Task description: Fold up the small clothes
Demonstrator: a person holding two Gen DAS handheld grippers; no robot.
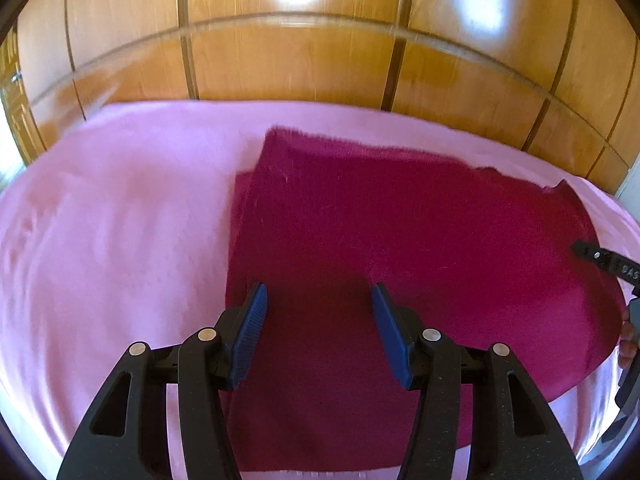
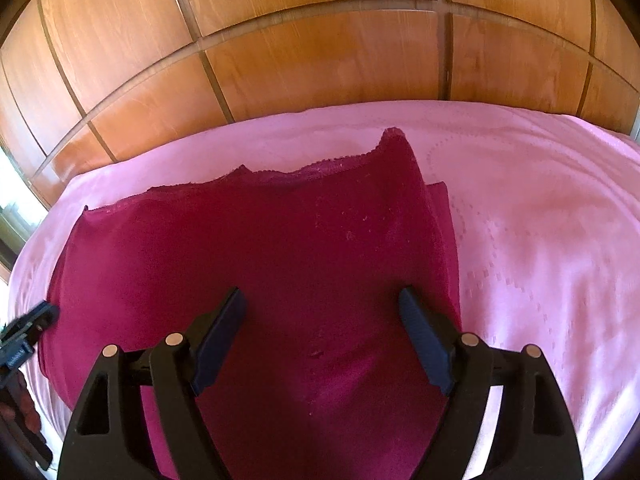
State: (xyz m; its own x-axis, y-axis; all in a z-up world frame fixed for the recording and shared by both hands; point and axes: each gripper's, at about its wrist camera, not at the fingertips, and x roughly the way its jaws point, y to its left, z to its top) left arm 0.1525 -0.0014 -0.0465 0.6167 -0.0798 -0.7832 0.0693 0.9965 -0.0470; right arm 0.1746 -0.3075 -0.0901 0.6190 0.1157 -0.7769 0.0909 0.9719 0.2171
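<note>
The magenta cloth (image 1: 400, 248) is lying spread out on a bed with a pink sheet (image 1: 120, 220), taking up the middle-to-right part of what the left camera sees and the middle-to-left of what the right camera sees. It looks folded over already, since a second layer peeks out along its left side in the left view and its right side in the right view.

Nearest in, the left gripper (image 1: 319, 340) hangs over the near left part of the cloth, jaws about half apart with nothing between the blue pads (image 1: 250, 340), just fabric underneath. Can't tell if the tips actually touch it.

The right gripper (image 2: 322, 340) is over the near right part of the cloth, jaws spread wide and also empty, dark pads (image 2: 218, 340) either side of bare fabric.

Each gripper pokes into the edge of the other's view, with a bit of the person's hand (image 1: 628, 340) behind it.

Further out, the far edge of the cloth has a scalloped, lacy trim, and one corner (image 2: 394, 140) stands up in a little peak. Beyond the bed is a wall of glossy wooden panels (image 2: 320, 40).
</note>
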